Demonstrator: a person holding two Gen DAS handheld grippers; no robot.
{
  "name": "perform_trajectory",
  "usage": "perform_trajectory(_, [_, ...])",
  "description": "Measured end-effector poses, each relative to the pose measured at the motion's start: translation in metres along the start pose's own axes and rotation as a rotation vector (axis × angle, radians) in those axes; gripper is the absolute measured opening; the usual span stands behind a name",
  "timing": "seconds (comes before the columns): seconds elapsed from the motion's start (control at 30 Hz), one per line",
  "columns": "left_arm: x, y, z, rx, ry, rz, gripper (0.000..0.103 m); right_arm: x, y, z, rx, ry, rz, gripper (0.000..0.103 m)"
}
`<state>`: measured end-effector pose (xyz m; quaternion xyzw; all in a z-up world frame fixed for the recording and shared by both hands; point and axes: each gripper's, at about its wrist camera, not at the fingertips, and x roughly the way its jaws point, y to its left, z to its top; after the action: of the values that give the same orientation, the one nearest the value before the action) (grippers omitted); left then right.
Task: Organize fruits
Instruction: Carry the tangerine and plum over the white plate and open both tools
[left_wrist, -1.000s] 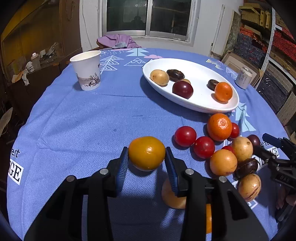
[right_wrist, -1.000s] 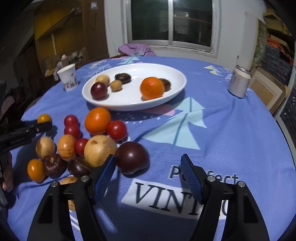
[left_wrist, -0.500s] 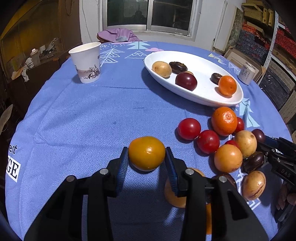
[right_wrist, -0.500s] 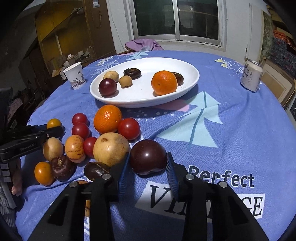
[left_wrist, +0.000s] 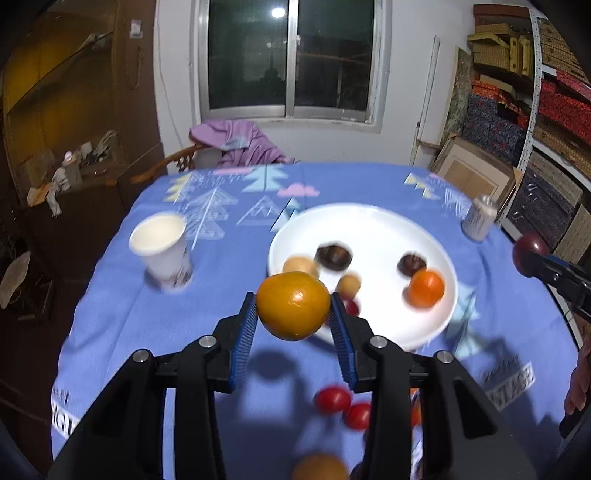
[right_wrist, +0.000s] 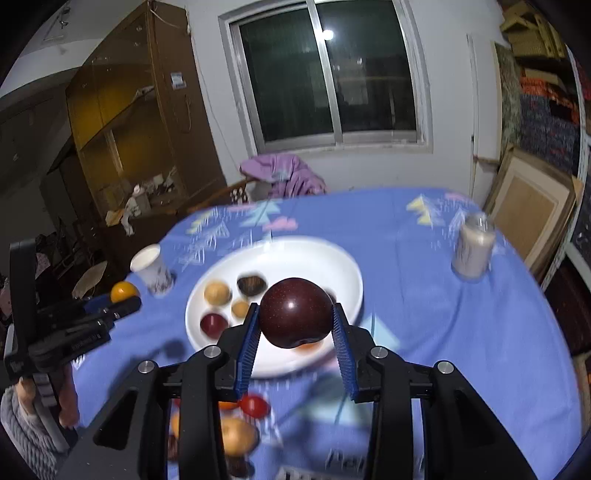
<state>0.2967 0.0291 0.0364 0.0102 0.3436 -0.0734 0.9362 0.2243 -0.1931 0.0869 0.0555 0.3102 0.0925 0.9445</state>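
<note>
My left gripper (left_wrist: 293, 317) is shut on a yellow-orange fruit (left_wrist: 293, 305) and holds it in the air just before the white plate (left_wrist: 373, 225). My right gripper (right_wrist: 295, 325) is shut on a dark plum (right_wrist: 294, 312), raised over the near rim of the plate (right_wrist: 295, 251). The plate holds an orange (left_wrist: 425, 288), dark fruits (left_wrist: 334, 256), tan fruits (right_wrist: 217, 292) and a red plum (right_wrist: 213, 323). The left gripper with its fruit also shows at the left of the right wrist view (right_wrist: 123, 295). Loose red tomatoes (left_wrist: 334, 400) and other fruits (right_wrist: 236, 434) lie on the blue cloth below.
A paper cup (left_wrist: 162, 251) stands left of the plate. A drink can (right_wrist: 472, 249) stands at the right. The round table has a blue cloth (left_wrist: 122, 314). A chair with purple clothing (left_wrist: 236, 146) is behind it. Shelves and boxes line the right wall.
Both grippers have lifted their fruits off the cloth and moved forward toward the plate. The right gripper closed on the dark plum. The fruit pile has dropped to the bottom of both views.
</note>
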Motion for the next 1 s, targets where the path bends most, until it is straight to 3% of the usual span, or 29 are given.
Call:
perform_trajectory(0.13, [0.036, -0.019, 0.033, 0.010, 0.017, -0.021, 0.039, 0.042, 0.003, 0.027, 0.016, 0.014, 0.002, 0.039])
perform_trajectory(0.3, [0.103, -0.035, 0.058, 0.033, 0.085, -0.008, 0.039, 0.124, 0.008, 0.022, -0.044, 0.146, -0.020, 0.039])
perform_trajectory(0.53, [0.181, -0.036, 0.075, -0.007, 0.194, -0.025, 0.039, 0.161, 0.012, 0.014, -0.099, 0.218, -0.002, 0.039])
perform_trajectory(0.7, [0.193, -0.035, 0.070, -0.002, 0.215, -0.009, 0.040, 0.170, 0.020, 0.009, -0.138, 0.236, -0.010, 0.043])
perform_trajectory(0.8, [0.186, -0.037, 0.068, 0.016, 0.202, 0.003, 0.053, 0.166, 0.023, 0.007, -0.163, 0.220, -0.041, 0.054])
perform_trajectory(0.93, [0.156, -0.030, 0.067, 0.007, 0.172, 0.001, 0.053, 0.137, 0.022, 0.013, -0.141, 0.162, -0.038, 0.056])
perform_trajectory(1.0, [0.131, -0.022, 0.064, -0.008, 0.143, 0.005, 0.057, 0.114, 0.020, 0.015, -0.129, 0.127, -0.035, 0.062])
